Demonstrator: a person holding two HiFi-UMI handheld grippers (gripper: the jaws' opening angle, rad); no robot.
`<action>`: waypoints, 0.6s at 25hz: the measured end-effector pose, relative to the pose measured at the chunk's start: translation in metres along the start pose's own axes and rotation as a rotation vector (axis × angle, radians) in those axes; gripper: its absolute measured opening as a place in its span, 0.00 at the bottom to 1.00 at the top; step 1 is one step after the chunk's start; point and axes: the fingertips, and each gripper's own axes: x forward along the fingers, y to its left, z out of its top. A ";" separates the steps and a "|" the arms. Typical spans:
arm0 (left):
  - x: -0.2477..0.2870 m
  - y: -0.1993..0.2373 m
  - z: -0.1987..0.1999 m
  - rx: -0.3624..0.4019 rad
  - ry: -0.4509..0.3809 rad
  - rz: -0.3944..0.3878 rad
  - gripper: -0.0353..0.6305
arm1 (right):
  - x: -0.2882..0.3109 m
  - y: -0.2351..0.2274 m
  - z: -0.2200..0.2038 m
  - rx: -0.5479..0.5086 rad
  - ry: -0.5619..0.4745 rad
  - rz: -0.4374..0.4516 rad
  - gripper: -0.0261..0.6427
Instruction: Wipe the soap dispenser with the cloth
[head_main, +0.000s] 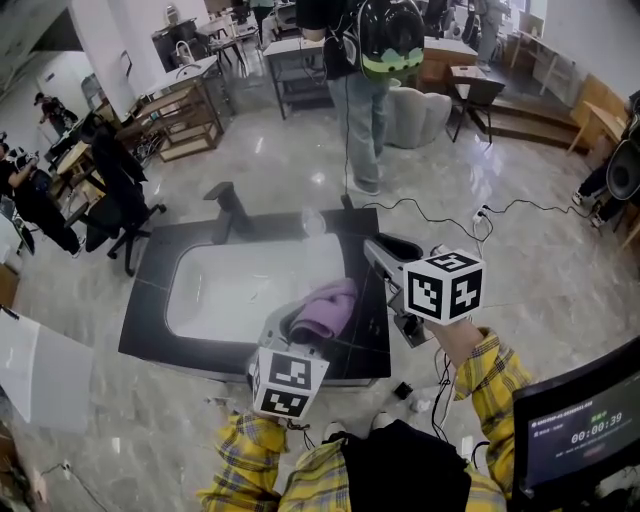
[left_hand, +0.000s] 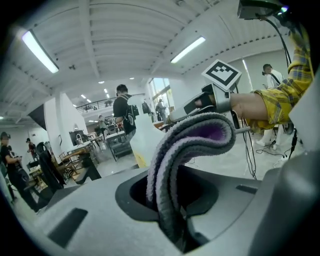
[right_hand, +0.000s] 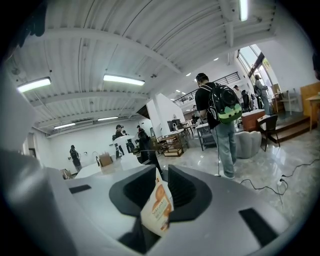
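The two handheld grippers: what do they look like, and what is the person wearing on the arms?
Both the left gripper and the right gripper are smooth grey plastic, with broad, rounded fingers around a dark recess. Each carries a white cube printed with black square markers. The person's sleeves are yellow plaid with dark checks.

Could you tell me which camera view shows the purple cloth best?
The left gripper view: the cloth fills its centre, folded and clamped between the jaws. The head view shows it small, at a corner of the sink; the right gripper view does not show it.
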 end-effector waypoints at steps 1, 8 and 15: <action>0.003 -0.003 -0.005 -0.001 0.010 -0.002 0.16 | -0.001 -0.001 -0.002 0.001 0.003 0.003 0.14; 0.021 -0.017 -0.037 -0.037 0.065 -0.019 0.16 | -0.003 -0.010 -0.012 0.004 0.029 0.009 0.14; 0.033 -0.022 -0.063 -0.060 0.104 -0.027 0.16 | -0.002 -0.014 -0.019 0.011 0.038 0.013 0.14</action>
